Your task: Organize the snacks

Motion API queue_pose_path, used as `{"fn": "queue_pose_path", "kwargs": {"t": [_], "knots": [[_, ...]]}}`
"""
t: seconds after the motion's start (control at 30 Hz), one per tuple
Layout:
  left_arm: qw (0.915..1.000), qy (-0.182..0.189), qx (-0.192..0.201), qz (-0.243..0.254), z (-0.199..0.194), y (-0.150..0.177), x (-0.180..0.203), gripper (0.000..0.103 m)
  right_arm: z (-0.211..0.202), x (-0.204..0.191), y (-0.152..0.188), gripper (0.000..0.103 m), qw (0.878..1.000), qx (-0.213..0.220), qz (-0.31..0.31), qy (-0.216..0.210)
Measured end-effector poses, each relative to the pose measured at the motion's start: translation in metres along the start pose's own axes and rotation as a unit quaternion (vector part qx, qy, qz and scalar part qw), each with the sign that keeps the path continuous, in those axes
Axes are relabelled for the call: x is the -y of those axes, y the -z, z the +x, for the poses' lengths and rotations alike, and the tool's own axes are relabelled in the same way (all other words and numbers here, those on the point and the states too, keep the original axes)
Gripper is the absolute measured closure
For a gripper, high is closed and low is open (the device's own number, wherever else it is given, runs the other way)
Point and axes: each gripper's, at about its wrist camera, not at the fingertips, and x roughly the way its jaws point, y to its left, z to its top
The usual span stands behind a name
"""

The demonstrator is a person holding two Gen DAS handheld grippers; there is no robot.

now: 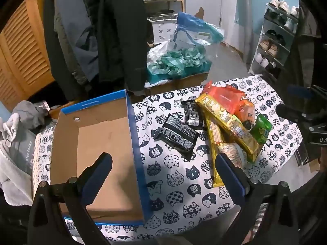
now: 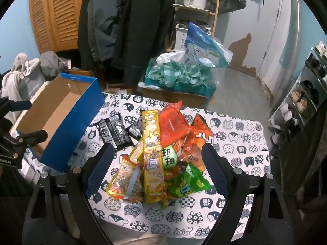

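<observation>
- Looking out from the left wrist view, the left gripper hangs with its jaws spread wide and nothing between them; its left finger is over the blue cardboard box, its right finger over the near end of the snack pile.
- Ahead and between the fingers lies a bare strip of cat-print tablecloth, bounded left by the box's blue wall and right by the pile.
- Two black packets lie ahead, just beside the box; one long yellow packet crosses the pile to the right.
- The box holds no snacks.
- From the right wrist view, the right gripper is likewise spread and holds nothing, straddling the snack pile directly ahead.
- One green bag and one orange bag show in the pile; the box sits ahead-left.
- Open cloth runs right of the pile to the table's edge.
</observation>
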Motion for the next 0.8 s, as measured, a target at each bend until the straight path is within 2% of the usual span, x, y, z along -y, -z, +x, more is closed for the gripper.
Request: {"fn": "queue_pose_path", "kwargs": {"t": [0.8], "knots": [[1.0, -0.003, -0.003, -0.002, 0.0007, 0.0046, -0.0018, 0.001, 0.0076, -0.0024, 0.0038, 0.017, 1.0, -0.013, -0.001, -0.001]]}}
